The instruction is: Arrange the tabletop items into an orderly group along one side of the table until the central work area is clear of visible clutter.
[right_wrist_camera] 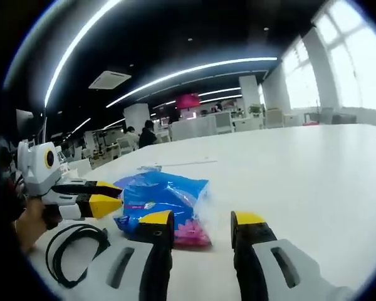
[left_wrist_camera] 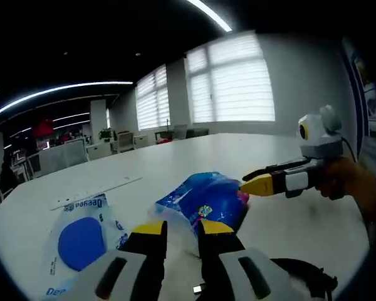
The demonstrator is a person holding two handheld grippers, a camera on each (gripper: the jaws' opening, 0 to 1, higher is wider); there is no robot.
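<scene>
Blue crinkly plastic pouch (left_wrist_camera: 203,204) between both tongs: left tongs (left_wrist_camera: 178,227) slightly parted, right tongs (right_wrist_camera: 202,221) spread, neither pinching. Step: gathering pouch; next, close and shift aside on white counter (right_wrist_camera: 313,175).

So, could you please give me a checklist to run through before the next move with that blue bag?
1. Left gripper open: ok, its fingers stand apart with the blue bag just ahead.
2. Right gripper open: ok, wide gap, bag in front.
3. Bag free of any grip: cannot tell; the right gripper's tips meet the bag's edge in the left gripper view.
4. Black cable off the bag: ok, it lies beside it, apart.
5. White-and-blue packet out of the way: ok, it lies flat beside the bag.
6. Central table area tidy: not ok; bag, packet and cable lie scattered.
</scene>
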